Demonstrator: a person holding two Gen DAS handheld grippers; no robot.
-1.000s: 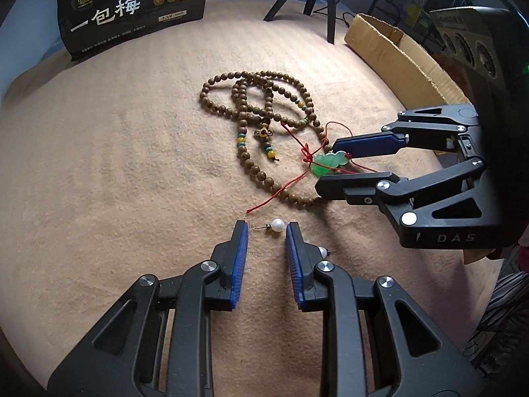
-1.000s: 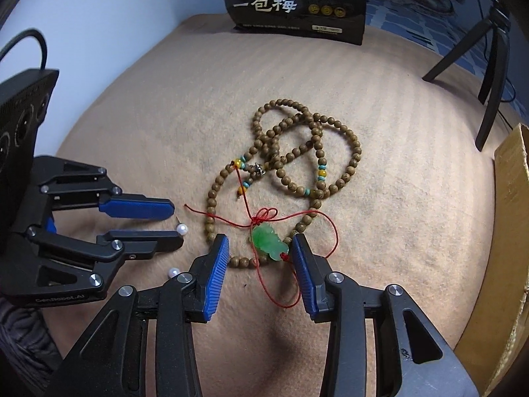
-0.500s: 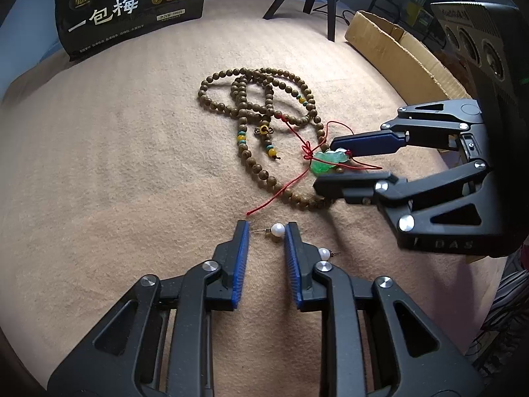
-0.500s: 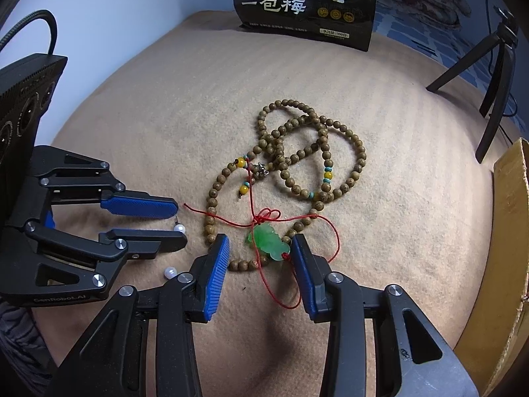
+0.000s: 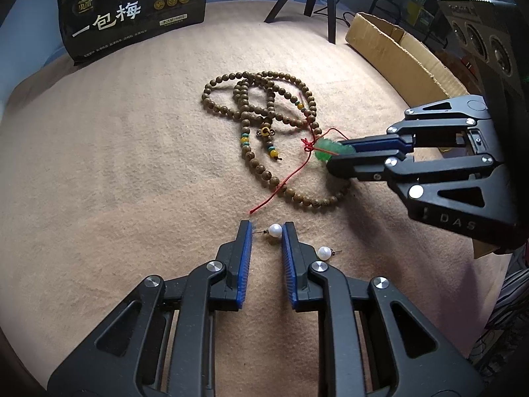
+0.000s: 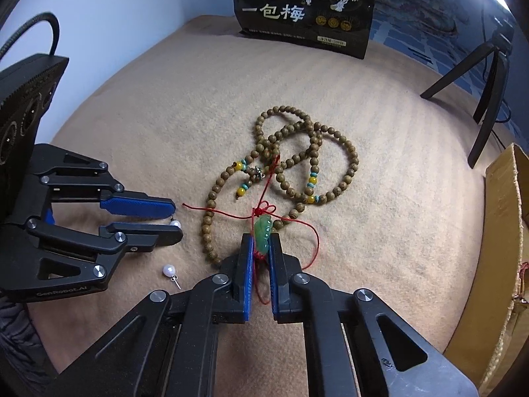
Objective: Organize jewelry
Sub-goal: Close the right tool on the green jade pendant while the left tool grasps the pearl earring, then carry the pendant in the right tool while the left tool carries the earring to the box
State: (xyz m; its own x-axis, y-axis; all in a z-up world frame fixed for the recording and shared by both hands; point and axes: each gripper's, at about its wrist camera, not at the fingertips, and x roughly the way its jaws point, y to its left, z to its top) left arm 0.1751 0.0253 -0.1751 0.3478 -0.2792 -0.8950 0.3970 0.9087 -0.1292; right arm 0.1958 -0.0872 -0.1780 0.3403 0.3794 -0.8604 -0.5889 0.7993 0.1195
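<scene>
Pinching green pendant point(image 6: 263, 233): right gripper point(image 6: 261, 248) closed on it, seemingly firm. Left gripper point(image 5: 267, 231) spread around pearl earring point(image 5: 274, 230). Second earring point(image 5: 324, 251), bead necklace point(image 5: 264, 106) unsorted on blanket point(image 5: 115, 165).

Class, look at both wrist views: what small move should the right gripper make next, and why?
Probably a slow, straight lift. The right gripper looks shut on the green pendant, but its red cord lies across the wooden bead necklace and may drag it. The left gripper brackets a pearl earring.
</scene>
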